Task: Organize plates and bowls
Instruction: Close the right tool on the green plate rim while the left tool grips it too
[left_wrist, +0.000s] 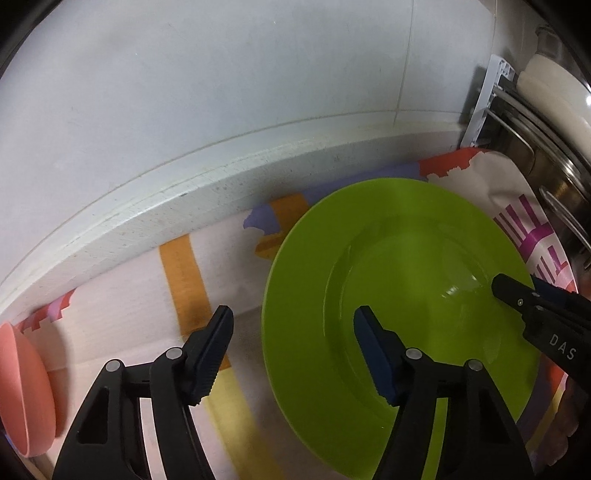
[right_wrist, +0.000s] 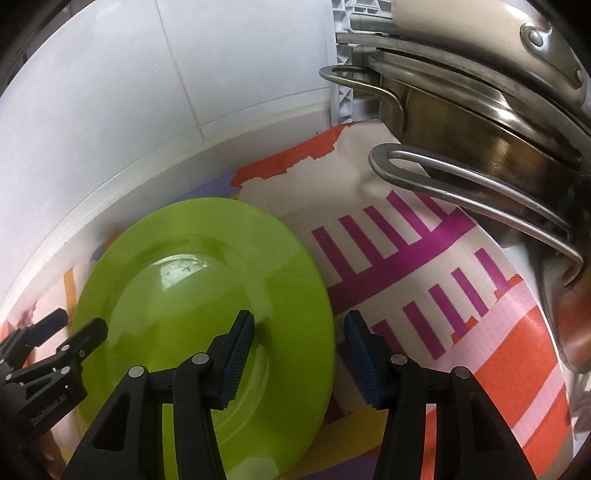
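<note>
A lime green plate (left_wrist: 399, 295) lies flat on a patterned cloth; it also shows in the right wrist view (right_wrist: 192, 295). My left gripper (left_wrist: 293, 325) is open, its jaws straddling the plate's left rim. My right gripper (right_wrist: 299, 332) is open, its jaws straddling the plate's right rim; it also shows in the left wrist view (left_wrist: 517, 291), one finger over the plate's right side. A pink bowl (left_wrist: 22, 391) sits at the far left edge. Nothing is held.
The patterned cloth (right_wrist: 424, 295) covers the counter. Stacked steel pots with loop handles (right_wrist: 480, 155) stand close on the right, against a white rack (left_wrist: 487, 99). A white tiled wall and raised ledge (left_wrist: 184, 177) run along the back.
</note>
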